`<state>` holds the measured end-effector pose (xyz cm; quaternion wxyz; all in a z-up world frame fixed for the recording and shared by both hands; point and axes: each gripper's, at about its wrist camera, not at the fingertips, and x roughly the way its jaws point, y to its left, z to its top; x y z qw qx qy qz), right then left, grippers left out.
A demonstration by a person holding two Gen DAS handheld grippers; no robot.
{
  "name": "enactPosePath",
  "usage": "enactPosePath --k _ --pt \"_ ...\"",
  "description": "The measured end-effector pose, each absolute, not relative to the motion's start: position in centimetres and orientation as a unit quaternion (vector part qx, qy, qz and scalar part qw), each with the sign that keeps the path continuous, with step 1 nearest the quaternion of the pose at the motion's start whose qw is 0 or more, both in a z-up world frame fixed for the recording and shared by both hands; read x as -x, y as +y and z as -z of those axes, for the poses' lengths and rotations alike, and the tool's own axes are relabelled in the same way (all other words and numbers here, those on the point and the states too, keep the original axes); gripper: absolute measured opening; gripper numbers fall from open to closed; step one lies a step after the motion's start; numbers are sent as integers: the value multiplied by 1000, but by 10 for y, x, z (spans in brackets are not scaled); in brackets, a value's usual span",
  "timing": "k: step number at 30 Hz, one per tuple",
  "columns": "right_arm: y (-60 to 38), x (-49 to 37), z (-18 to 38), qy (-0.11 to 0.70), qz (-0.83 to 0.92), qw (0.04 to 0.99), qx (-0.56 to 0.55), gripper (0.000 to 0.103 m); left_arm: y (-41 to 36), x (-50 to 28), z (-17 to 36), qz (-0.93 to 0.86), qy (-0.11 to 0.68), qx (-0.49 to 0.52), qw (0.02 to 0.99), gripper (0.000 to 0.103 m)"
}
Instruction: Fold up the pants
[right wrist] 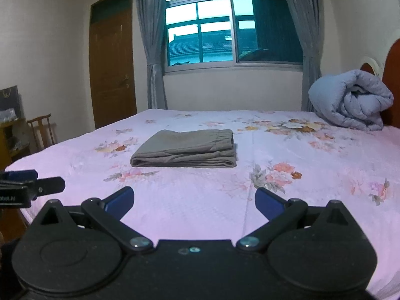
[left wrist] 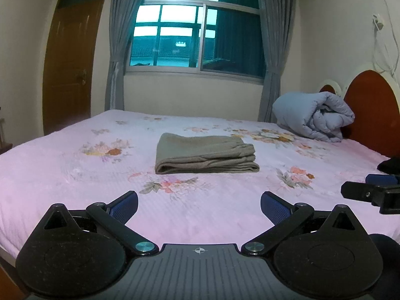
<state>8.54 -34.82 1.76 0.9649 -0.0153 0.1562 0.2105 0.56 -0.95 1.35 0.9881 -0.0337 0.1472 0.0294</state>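
Both views are taken low over the near edge of the bed (left wrist: 75, 175), facing the window (left wrist: 197, 25). The folded pants (left wrist: 205, 155) are seen ahead of the left tongs (left wrist: 199, 206) and ahead, slightly left, of the right tongs (right wrist: 194, 201). Bed, pants, window and quilt (right wrist: 350, 100) are shared.
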Motion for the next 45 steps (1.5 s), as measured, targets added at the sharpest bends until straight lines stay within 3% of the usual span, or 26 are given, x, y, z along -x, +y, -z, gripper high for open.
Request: enactPosePath --k 45 --pt "-352 -74 -20 159 -208 965 16 98 -15 -8 -14 -25 148 26 988 103"
